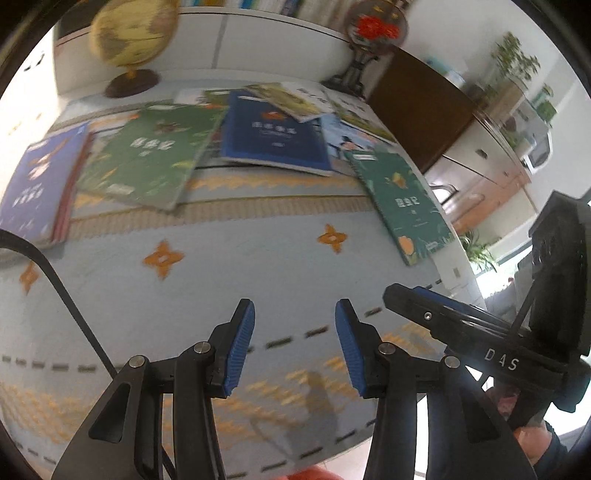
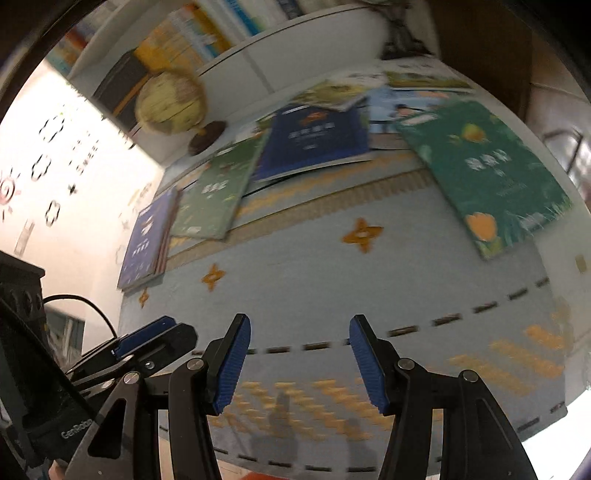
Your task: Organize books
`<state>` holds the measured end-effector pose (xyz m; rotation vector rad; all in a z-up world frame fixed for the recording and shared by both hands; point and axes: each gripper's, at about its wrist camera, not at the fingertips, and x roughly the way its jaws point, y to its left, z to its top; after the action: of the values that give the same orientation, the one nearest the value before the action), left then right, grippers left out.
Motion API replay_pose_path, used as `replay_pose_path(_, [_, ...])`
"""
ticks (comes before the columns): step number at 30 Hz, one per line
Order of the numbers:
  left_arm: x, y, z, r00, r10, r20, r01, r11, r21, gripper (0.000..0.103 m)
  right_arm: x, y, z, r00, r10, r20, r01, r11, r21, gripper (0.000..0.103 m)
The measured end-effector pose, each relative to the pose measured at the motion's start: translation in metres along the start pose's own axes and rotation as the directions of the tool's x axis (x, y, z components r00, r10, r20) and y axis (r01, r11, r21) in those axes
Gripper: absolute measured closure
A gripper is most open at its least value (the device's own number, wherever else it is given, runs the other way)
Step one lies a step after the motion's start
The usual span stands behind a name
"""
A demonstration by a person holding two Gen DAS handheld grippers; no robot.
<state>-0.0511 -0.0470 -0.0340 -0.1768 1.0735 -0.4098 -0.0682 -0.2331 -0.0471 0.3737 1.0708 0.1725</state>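
On the worktop (image 1: 258, 258), covered by a pale blue patterned cloth, the books lie loosely fanned along the far side, well apart from both tools. The left tool (image 1: 294, 347) and the right tool (image 2: 300, 363) hang side by side above the bare near part of the cloth, each with its blue pads parted about halfway and nothing between them.

The step in hand looks like the approach to a first book. To do it well, I would pick an outlying one that lies flat and unburdened: the dark green book (image 1: 404, 206) at the right edge is the likeliest (it has a free long edge facing the tools). One tool can pin or lift a corner while the other slides a pad under the cover, then both square it onto a chosen stack. The blue book (image 1: 273, 133) rests partly on its neighbours, so it should come off before those beneath.

Counted: two tools; at least seven books, namely a purple book (image 1: 33, 184) at the left on a reddish one, a leafy green book (image 1: 147, 158), the blue, the dark green, and several pale ones behind, too blurred to count surely. One globe (image 1: 133, 33) and one ornament on a stand (image 1: 373, 33) are at the back.
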Motion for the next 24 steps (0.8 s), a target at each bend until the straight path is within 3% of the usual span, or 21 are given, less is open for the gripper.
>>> replay_pose_path(6, [0.067,-0.036,0.038,0.994,-0.081,-0.075,0.085,0.995,0.045,0.06,-0.007,-0.061,0.029,0.99,-0.132,0.056,0.128,0.989,0.069,0.049])
replay_pose_path(11, [0.112,-0.072,0.08,0.979,-0.154,-0.132,0.167,0.981,0.095,0.06,-0.012,-0.118,0.085,0.969,-0.233,0.082,0.219,0.965,0.145,0.049])
replay_pose_path(15, [0.142,-0.094,0.107,0.968,-0.172,-0.183,0.202,0.967,0.156,0.06,-0.011,-0.157,0.124,0.946,-0.309,0.097,0.284,0.935,0.214,0.049])
replay_pose_path(19, [0.173,-0.103,0.121,0.94,-0.218,-0.263,0.257,0.958,0.124,0.06,-0.004,-0.189,0.146,0.934,-0.346,0.09,0.314,0.914,0.259,0.049])
replay_pose_path(24, [0.194,-0.111,0.126,0.929,-0.228,-0.292,0.262,0.961,0.084,0.06,0.011,-0.212,0.164,0.935,-0.351,0.053,0.329,0.912,0.245,0.049])
